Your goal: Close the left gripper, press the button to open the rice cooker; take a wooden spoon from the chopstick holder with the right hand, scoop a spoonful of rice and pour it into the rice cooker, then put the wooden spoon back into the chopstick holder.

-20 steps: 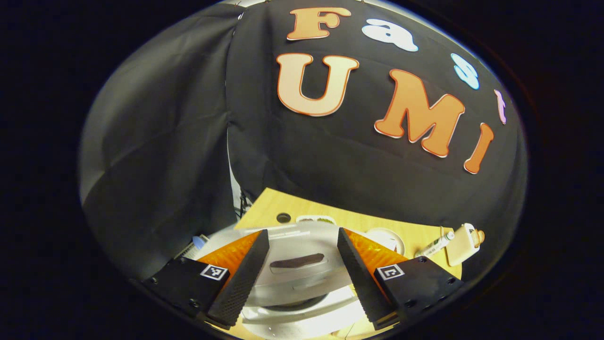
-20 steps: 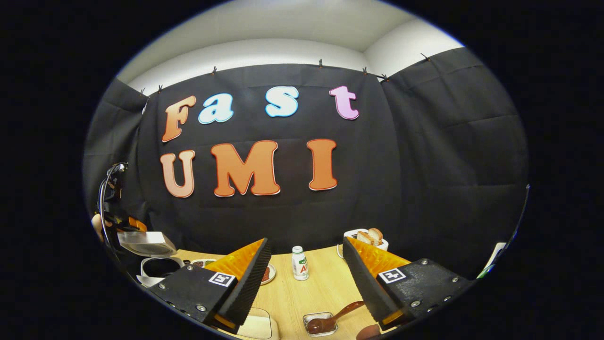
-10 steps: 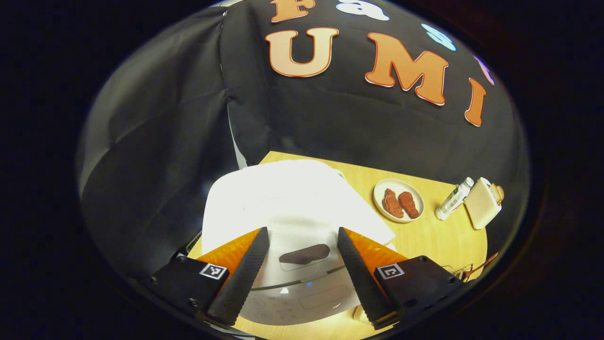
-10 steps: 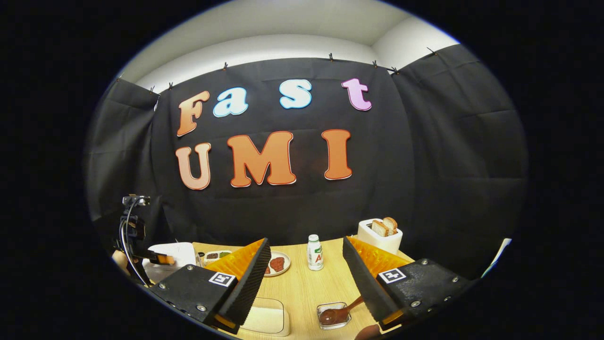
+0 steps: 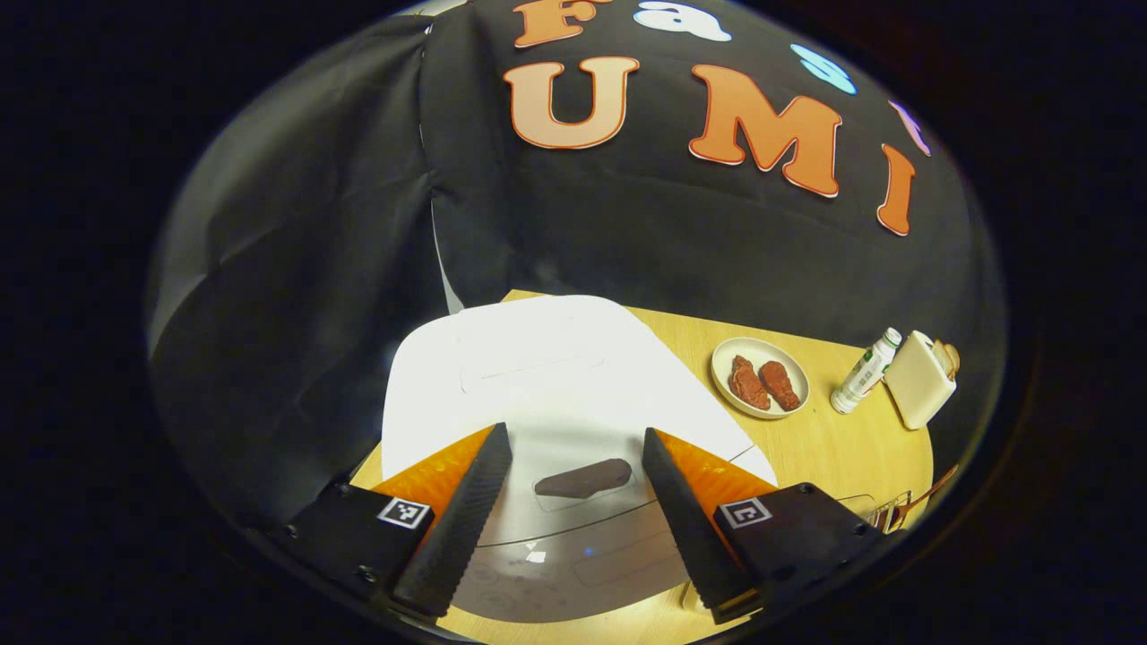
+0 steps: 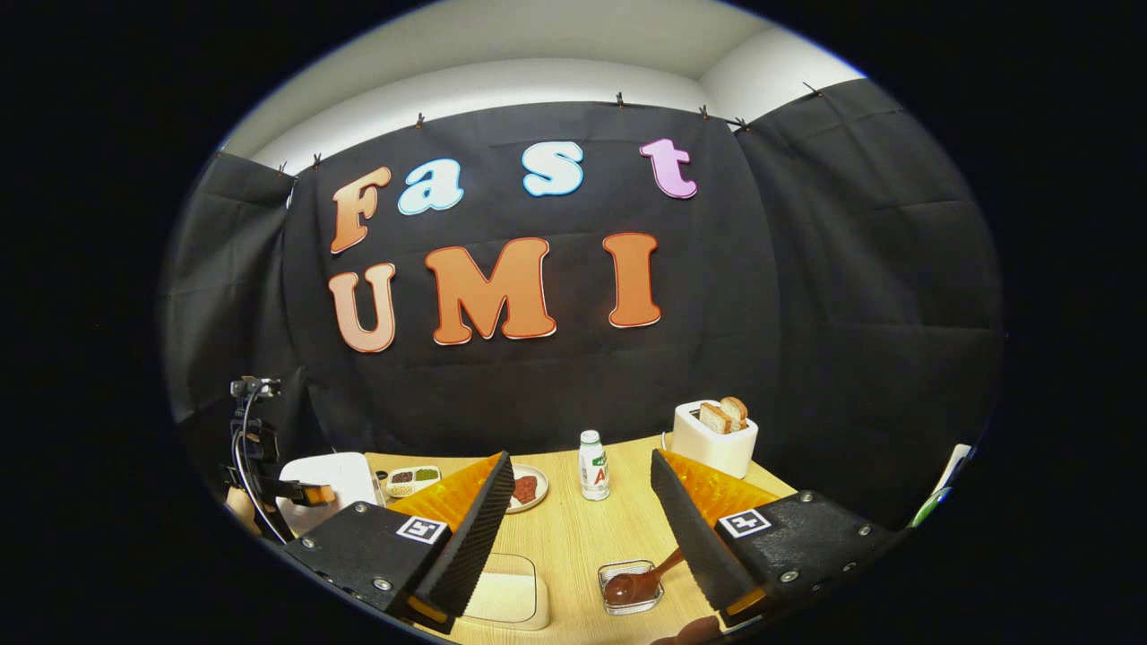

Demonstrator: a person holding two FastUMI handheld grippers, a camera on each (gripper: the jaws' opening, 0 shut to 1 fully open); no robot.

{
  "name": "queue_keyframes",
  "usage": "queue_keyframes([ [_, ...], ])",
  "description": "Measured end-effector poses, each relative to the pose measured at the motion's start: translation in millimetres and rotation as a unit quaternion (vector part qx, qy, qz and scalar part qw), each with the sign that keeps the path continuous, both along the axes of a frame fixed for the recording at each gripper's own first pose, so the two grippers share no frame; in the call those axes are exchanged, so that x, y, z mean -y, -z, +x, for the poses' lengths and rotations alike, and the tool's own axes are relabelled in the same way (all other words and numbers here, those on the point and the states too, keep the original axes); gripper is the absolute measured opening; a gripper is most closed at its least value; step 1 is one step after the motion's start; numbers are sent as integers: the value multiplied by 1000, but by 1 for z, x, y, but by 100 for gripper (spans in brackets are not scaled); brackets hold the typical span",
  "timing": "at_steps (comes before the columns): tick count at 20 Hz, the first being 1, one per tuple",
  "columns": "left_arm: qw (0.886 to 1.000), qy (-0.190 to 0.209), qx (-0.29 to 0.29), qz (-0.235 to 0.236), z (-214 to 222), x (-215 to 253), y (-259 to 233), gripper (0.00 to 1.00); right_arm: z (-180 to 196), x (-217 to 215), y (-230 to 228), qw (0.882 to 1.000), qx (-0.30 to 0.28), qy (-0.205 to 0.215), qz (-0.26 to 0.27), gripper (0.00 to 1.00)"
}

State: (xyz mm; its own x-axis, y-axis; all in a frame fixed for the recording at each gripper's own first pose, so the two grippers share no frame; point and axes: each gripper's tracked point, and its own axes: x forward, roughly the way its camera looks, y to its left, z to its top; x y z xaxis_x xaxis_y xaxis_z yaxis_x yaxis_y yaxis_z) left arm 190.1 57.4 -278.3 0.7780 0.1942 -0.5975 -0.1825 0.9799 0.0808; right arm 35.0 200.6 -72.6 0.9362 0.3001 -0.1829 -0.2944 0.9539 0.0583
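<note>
The white rice cooker (image 5: 547,376) sits on the wooden table with its lid down. A dark button (image 5: 582,479) lies on its front. My left gripper (image 5: 573,434) hovers open just above that button, one finger on each side, touching nothing. In the right gripper view the cooker (image 6: 332,475) stands at the far left with the left gripper (image 6: 287,491) over it. The wooden spoon (image 6: 641,582) rests with its bowl in a small clear holder (image 6: 627,598) near the front. My right gripper (image 6: 581,457) is open and empty above the table, the spoon low between its fingers.
A plate of meat (image 5: 760,387), a small bottle (image 5: 865,372) and a toaster with bread (image 5: 918,390) stand to the cooker's right. A white lidded box (image 6: 506,600) lies near the front by the right gripper's left finger. A small compartment tray (image 6: 412,479) sits beside the cooker.
A second ago the cooker's lid stood raised; it came down and lies shut now. The left gripper drew up and back slightly. The right gripper rose a little, still open.
</note>
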Motion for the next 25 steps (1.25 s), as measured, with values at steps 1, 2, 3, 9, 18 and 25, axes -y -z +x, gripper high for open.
queue_keyframes([
  [1,1000,-1,15,-21,4,1,-5,100,-2,-1,1,1000,-1,-2,1,95],
  [2,999,1,25,-40,3,2,-7,100,-2,-2,3,1000,-2,-4,1,95],
  [3,999,9,25,-48,3,1,-5,100,-4,-3,5,1000,-4,-5,0,95],
  [9,998,15,12,-66,-11,-1,-12,100,-5,-1,10,1000,-9,-6,-8,95],
  [18,992,42,107,-42,-41,-5,-122,100,-3,1,-3,1000,-4,-17,-13,95],
  [25,962,47,271,-1,-71,-1,-272,100,0,-5,-21,999,15,-30,-8,95],
])
